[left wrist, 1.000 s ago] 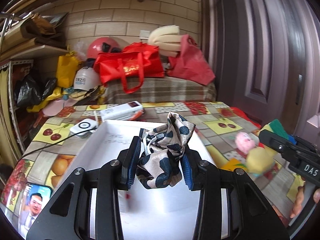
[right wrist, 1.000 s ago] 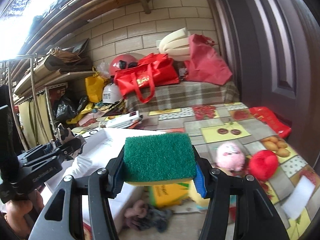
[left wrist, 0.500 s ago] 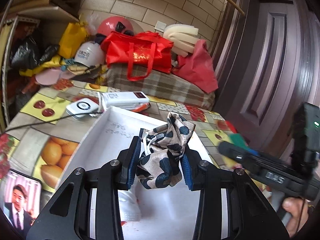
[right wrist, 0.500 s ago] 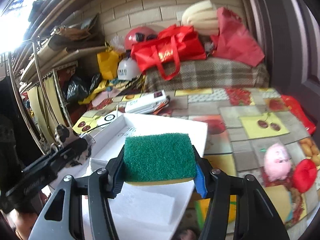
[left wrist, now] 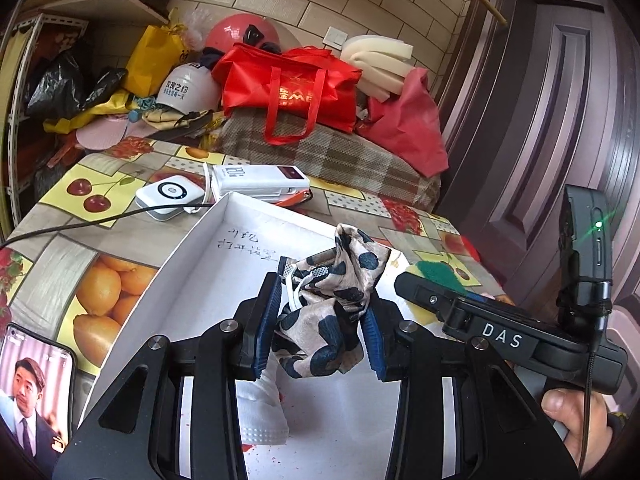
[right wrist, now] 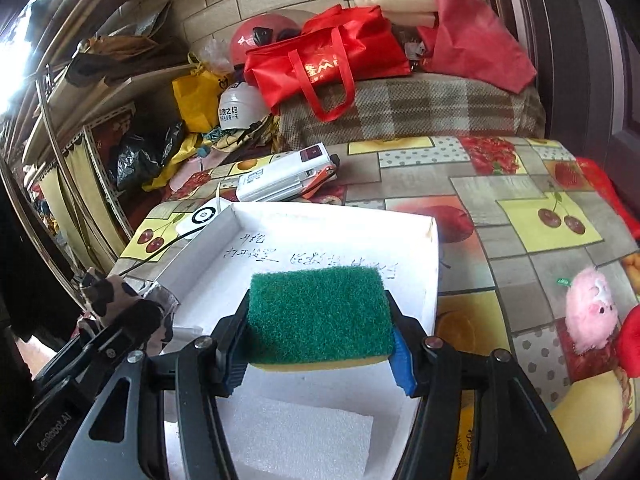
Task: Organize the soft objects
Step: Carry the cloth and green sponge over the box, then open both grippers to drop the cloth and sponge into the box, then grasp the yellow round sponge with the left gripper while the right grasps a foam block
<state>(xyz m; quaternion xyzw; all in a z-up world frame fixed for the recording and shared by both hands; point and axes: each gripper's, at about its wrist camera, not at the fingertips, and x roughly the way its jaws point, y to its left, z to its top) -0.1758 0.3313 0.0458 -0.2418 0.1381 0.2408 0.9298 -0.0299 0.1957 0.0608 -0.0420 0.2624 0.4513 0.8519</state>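
Note:
My left gripper (left wrist: pixel 320 328) is shut on a beige cloth with dark blue spots (left wrist: pixel 332 304) and holds it above the white box (left wrist: pixel 188 248). My right gripper (right wrist: pixel 316 344) is shut on a green and yellow sponge (right wrist: pixel 320 312), held over the same white box (right wrist: pixel 434 280). A white foam block (right wrist: pixel 296 436) lies in the box below the sponge. A white mask (left wrist: pixel 264 420) lies in the box below the cloth. The right gripper (left wrist: pixel 496 328) also shows at the right of the left wrist view, the left gripper with the cloth (right wrist: pixel 120 300) at the left of the right wrist view.
A pink plush toy (right wrist: pixel 592 308) and a red soft object (right wrist: pixel 630 340) lie on the fruit-print tablecloth (right wrist: pixel 520 200) right of the box. A white power bank (left wrist: pixel 260 182), a small white device (left wrist: pixel 170 196) and a phone (left wrist: pixel 32 392) lie near the box. Red bags (left wrist: pixel 288 84) are piled behind.
Both grippers have moved over the white box with their loads. The right gripper has come in closer beside the left one.

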